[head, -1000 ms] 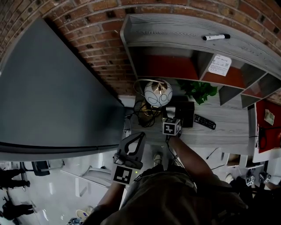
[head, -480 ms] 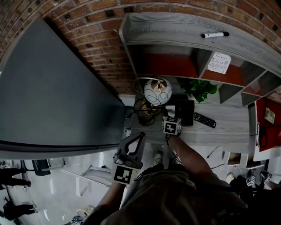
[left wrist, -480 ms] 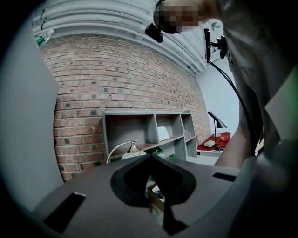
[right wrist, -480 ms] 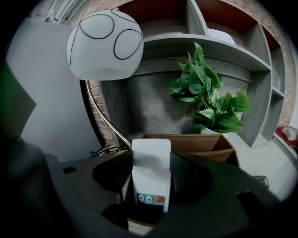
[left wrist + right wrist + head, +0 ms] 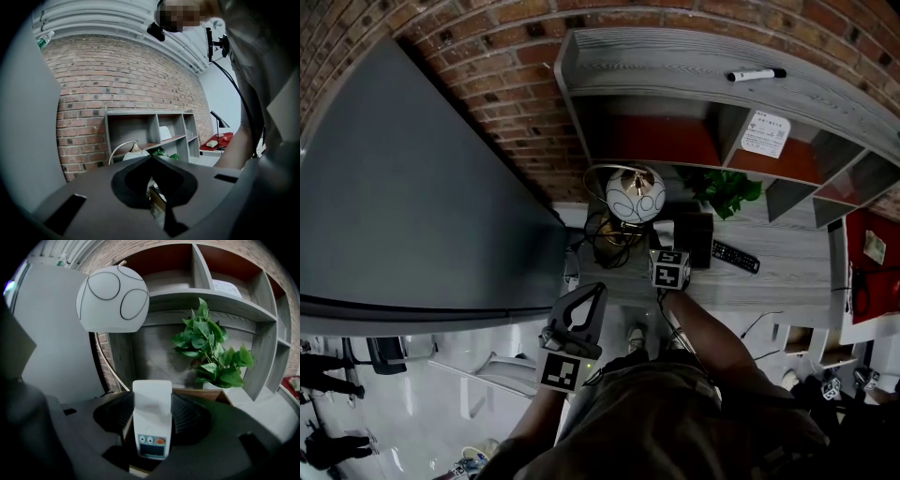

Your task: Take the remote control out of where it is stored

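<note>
The right gripper (image 5: pixel 152 404) has just been closing its jaws. Now they squeeze the white remote control (image 5: pixel 151 425) from both sides. The remote stands up between them, with its buttons near the bottom. A brown box (image 5: pixel 206 393) is just behind it. A round white lamp (image 5: pixel 112 298) is at 11 o'clock from the remote, and a green plant (image 5: pixel 211 350) is at 1 o'clock. The left gripper (image 5: pixel 151 158) has its jaws closed together and holds nothing.
</note>
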Motion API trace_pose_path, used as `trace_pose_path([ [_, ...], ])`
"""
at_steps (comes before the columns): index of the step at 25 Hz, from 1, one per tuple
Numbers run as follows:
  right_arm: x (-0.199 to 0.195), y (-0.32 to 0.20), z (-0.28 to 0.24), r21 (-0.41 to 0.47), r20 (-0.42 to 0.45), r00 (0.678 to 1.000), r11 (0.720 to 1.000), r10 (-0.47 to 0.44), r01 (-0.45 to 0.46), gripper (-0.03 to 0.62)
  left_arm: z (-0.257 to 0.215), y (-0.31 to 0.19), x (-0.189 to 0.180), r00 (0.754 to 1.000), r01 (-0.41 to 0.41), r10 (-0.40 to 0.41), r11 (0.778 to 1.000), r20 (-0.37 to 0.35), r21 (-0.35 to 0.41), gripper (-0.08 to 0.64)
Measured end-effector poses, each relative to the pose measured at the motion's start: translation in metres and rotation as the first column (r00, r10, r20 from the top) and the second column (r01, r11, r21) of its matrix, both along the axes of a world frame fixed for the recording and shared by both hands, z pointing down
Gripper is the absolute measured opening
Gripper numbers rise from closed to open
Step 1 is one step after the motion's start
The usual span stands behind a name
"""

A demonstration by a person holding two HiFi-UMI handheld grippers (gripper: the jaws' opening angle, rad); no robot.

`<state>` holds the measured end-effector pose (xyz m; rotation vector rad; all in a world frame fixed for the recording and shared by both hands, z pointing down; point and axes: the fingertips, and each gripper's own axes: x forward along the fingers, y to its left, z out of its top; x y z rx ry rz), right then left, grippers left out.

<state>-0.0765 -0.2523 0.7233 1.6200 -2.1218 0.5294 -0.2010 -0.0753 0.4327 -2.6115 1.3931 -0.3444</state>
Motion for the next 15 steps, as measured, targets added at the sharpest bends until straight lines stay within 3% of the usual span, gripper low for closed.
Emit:
trace_pose_path([
  [4, 0.01, 0.0, -0.031, 0.078, 0.0, 1.0, 0.997, -0.029, 0.029, 0.256, -0.001, -0.005, -0.002, 0.991, 0.053, -0.056, 0.998, -0.124, -0.024, 0.011],
  [6, 0.017, 0.001, -0.045, 0.107, 0.032, 0.999, 0.994, -0.029, 0.025, 0.256, -0.002, -0.009, 0.0, 0.995, 0.036, -0.036, 0.999, -0.092, -0.006, 0.011],
  [9, 0.025, 0.004, -0.069, 0.149, 0.102, 0.994, 0.989, -0.031, 0.015, 0.256, -0.004, -0.014, 0.003, 0.986, 0.053, -0.055, 0.998, -0.155, -0.017, 0.011],
  [15, 0.041, 0.015, -0.128, 0.27, 0.141, 0.986, 0.962, -0.086, 0.045, 0.256, -0.009, -0.023, 0.013, 0.984, 0.042, -0.04, 0.999, -0.171, 0.005, 0.011],
])
